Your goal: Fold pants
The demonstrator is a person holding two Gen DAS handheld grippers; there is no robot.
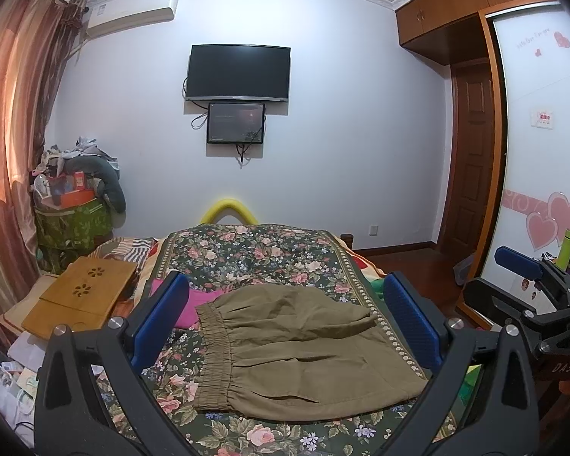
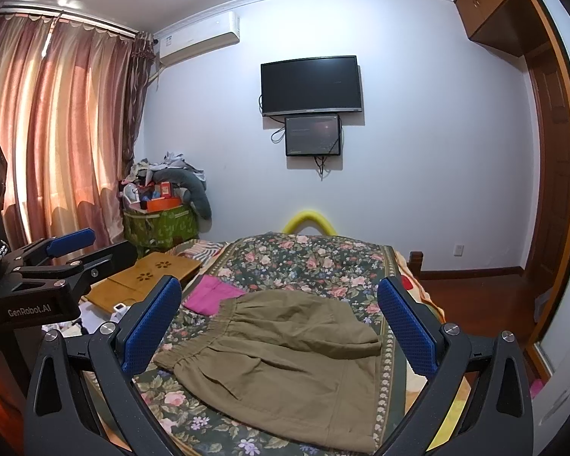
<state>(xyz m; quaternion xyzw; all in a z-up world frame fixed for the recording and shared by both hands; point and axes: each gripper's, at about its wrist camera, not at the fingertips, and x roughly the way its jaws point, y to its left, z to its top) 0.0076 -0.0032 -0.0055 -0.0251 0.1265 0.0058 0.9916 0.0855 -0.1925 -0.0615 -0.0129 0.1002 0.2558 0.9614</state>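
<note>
Olive-green cotton pants with an elasticated waistband (image 1: pixel 296 345) lying on the bed's dark floral quilt (image 1: pixel 254 254), already folded into a compact, roughly square bundle: waistband toward the left, a doubled-over layer visible across the far edge. Looks near the end of the task, judging by the shape; possibly one more fold or a smoothing of the raised top layer left, though nothing shows whether a further fold is intended. Touching neither gripper.

Left gripper (image 1: pixel 285 323) hovering above the bundle, blue-padded jaws spread wide, nothing between them. Right gripper (image 2: pixel 281 326) likewise held over the pants, jaws wide apart and empty. Each one visible at the edge of the other's view, side by side and near each other.

Just behind the waistband, a folded magenta cloth (image 2: pixel 212 294) lying flat on the quilt, partly tucked under the pants' far left corner or merely overlapped by it; cannot tell which.

Left of the bed, a pale wooden lap tray with flower-shaped cut-outs (image 1: pixel 81 292), resting tilted on bedding.

In the far corner by the pink curtains (image 2: pixel 57 133), a green leaf-patterned fabric hamper (image 2: pixel 159 224), heaped past its rim: an orange box, small red and blue packages, crumpled grey and white clothing, and a grey bolster-like cushion draped down its right side.
</note>
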